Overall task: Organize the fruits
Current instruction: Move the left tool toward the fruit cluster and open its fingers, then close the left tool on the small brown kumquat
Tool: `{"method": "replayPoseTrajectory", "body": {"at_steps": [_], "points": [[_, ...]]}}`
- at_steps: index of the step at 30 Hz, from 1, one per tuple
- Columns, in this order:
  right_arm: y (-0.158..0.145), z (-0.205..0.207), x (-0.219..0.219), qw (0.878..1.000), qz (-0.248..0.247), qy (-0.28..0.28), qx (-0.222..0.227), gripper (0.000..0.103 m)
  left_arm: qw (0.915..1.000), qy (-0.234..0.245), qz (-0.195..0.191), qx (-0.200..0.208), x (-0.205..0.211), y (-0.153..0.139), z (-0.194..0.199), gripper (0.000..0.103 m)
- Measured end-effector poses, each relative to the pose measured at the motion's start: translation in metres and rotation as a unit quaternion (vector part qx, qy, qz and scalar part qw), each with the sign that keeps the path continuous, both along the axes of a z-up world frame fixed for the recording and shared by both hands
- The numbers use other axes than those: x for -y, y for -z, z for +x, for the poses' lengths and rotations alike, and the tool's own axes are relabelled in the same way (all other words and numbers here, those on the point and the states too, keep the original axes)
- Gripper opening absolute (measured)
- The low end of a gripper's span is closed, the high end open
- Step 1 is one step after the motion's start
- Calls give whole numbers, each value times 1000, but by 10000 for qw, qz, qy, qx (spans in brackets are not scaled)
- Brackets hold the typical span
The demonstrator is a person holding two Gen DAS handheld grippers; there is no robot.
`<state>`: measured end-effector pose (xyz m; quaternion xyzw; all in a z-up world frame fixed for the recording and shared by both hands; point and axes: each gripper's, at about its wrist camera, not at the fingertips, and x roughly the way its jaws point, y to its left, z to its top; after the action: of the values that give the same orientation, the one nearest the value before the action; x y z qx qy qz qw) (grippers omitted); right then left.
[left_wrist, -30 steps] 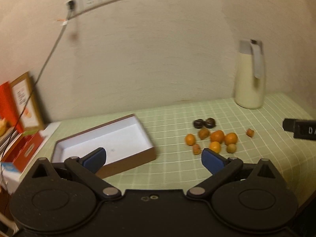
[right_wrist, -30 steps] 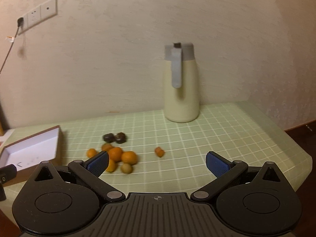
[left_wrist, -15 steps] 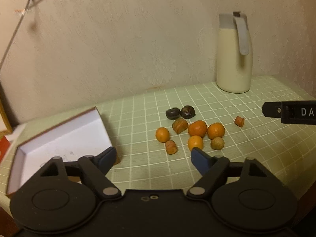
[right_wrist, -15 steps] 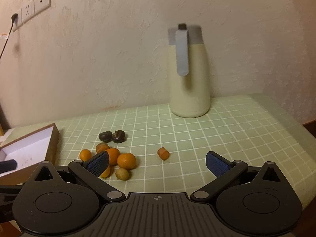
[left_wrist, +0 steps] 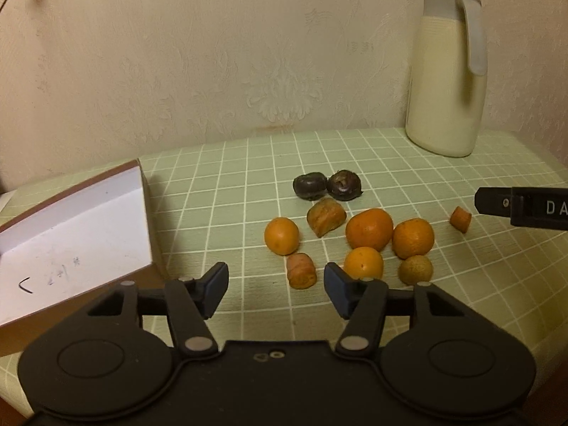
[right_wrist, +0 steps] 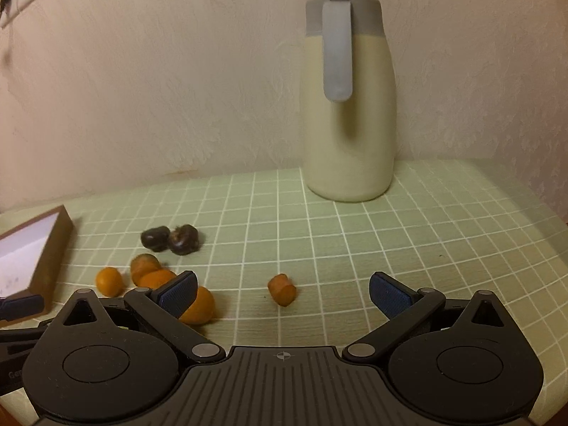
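None of the fruit has made it into the box (left_wrist: pixel 81 227) yet — its white floor is bare apart from a few pen marks, and it sits off to the left on the green checked table (left_wrist: pixel 461 284). So the sorting is right at the start, by my reckoning, with everything left to do.

All the fruit lies loose in a cluster mid-table: two dark, wrinkled pieces (left_wrist: pixel 326 185) at the back touching each other, several round orange fruits (left_wrist: pixel 369 229) bunched close, a small greenish-brown one (left_wrist: pixel 415 269) at the near right, a brownish chunk (left_wrist: pixel 326 216), and a short orange stub (left_wrist: pixel 301 270) nearest the left gripper (left_wrist: pixel 276 285). One more stub (right_wrist: pixel 282 289) sits alone, apart from the pile, straight ahead of the right gripper (right_wrist: pixel 282 293).

The left gripper's jaws are closing, and nothing is between them — the near stub lies just beyond the tips. The right gripper is spread wide and empty, its pads well apart.

Now the tricky bits. From the right wrist view, the gripper's left finger covers part of the cluster, so the count there is unreliable. The box is cut off at the frame edge in both views, so its far end goes unseen. What the dark pieces and stubs actually are, I can't say. The cream jug (right_wrist: pixel 349 106) by the wall looks slightly blurred.
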<state>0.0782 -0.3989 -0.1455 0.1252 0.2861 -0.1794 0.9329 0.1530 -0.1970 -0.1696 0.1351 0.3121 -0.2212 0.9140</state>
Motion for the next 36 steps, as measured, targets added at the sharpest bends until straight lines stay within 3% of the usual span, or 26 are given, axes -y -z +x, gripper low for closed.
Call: {"method": "replayPoseTrajectory", "body": {"at_steps": [6, 12, 13, 14, 16, 20, 22, 27, 29, 34, 36], "points": [[6, 5, 8, 10000, 41, 65, -26, 103, 9999, 30, 36, -93, 11, 14, 9, 39], [12, 12, 10, 9999, 131, 79, -69, 103, 9999, 17, 58, -113, 17, 23, 13, 38], [13, 13, 11, 9998, 134, 82, -84, 97, 9999, 14, 54, -139, 17, 24, 15, 36], [14, 14, 11, 9998, 154, 65, -113, 79, 9998, 13, 46, -167, 18, 26, 16, 33], [19, 18, 14, 9994, 270, 39, -219, 68, 9998, 10, 51, -205, 20, 29, 18, 29], [25, 20, 18, 9990, 360, 66, -271, 68, 9998, 18, 24, -206, 21, 32, 19, 24], [26, 22, 17, 9991, 335, 33, -272, 68, 9997, 62, -27, -243, 21, 32, 20, 13], [29, 28, 20, 9988, 416, 51, -260, 67, 9998, 22, -47, -180, 21, 33, 18, 12], [29, 30, 23, 9989, 387, 91, -263, 60, 9998, 7, -86, -157, 18, 31, 18, 12], [33, 36, 29, 9982, 497, 126, -312, 59, 9999, -2, -82, -77, 16, 29, 16, 12], [35, 38, 29, 9981, 509, 81, -326, 52, 10000, -13, -73, -58, 15, 29, 15, 12]]}}
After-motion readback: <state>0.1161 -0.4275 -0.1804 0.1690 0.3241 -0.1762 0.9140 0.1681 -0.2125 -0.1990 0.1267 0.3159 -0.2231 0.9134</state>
